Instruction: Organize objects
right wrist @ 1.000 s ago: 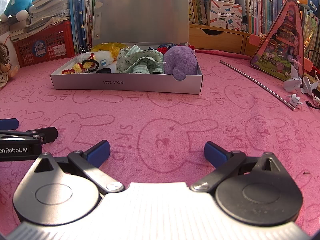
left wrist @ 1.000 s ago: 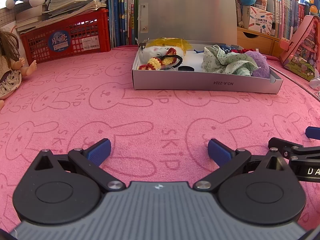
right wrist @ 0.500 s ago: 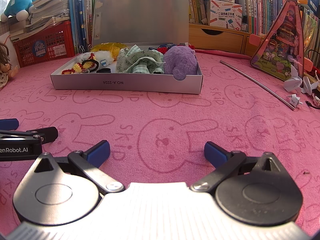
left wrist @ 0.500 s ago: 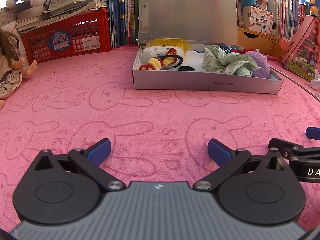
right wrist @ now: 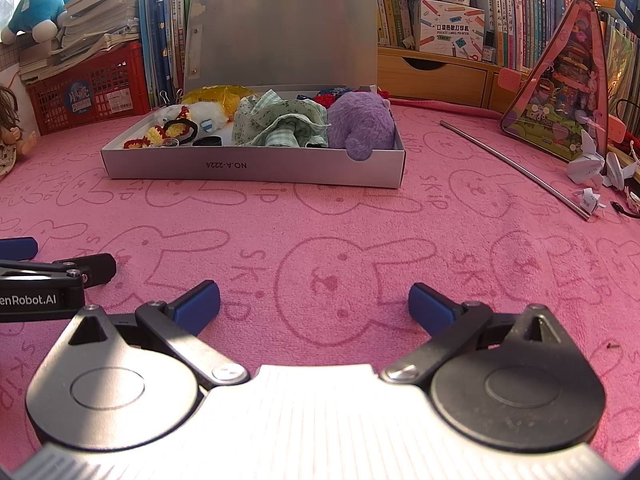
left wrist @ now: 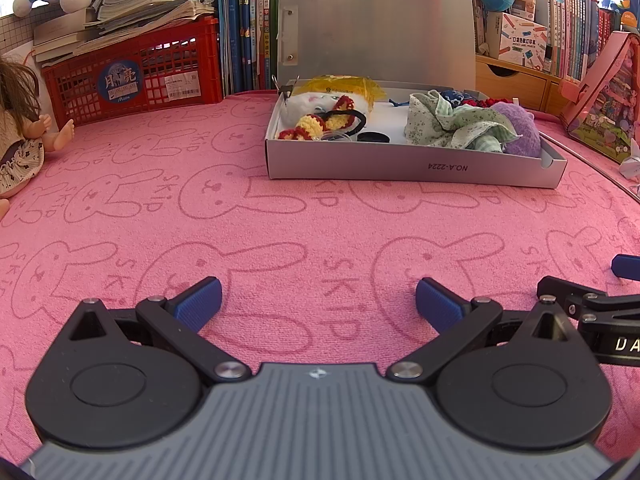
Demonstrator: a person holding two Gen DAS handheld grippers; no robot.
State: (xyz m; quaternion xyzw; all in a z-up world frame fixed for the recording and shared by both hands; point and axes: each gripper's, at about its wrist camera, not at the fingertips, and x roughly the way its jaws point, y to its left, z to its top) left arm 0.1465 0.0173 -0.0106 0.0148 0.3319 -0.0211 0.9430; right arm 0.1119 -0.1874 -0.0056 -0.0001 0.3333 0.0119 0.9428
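A grey cardboard box [left wrist: 400, 164] [right wrist: 256, 168] with its lid raised stands on the pink rabbit-print cloth, well ahead of both grippers. Inside lie a purple plush [right wrist: 360, 124] [left wrist: 518, 128], a green checked cloth [right wrist: 280, 124] [left wrist: 452, 124], a yellow bag [left wrist: 344, 86], crocheted yellow-red pieces [left wrist: 320, 124] and a black hair tie [right wrist: 182, 128]. My left gripper [left wrist: 318, 300] is open low over the cloth, nothing between its blue pads. My right gripper [right wrist: 314, 302] is open too, side by side with the left.
A red crate [left wrist: 136, 76] with stacked books sits at back left, a doll [left wrist: 20, 136] at the left edge. At right are a metal rod [right wrist: 512, 168], folded paper figures [right wrist: 588, 164], a triangular pink toy case [right wrist: 560, 96] and a wooden drawer unit [right wrist: 436, 76].
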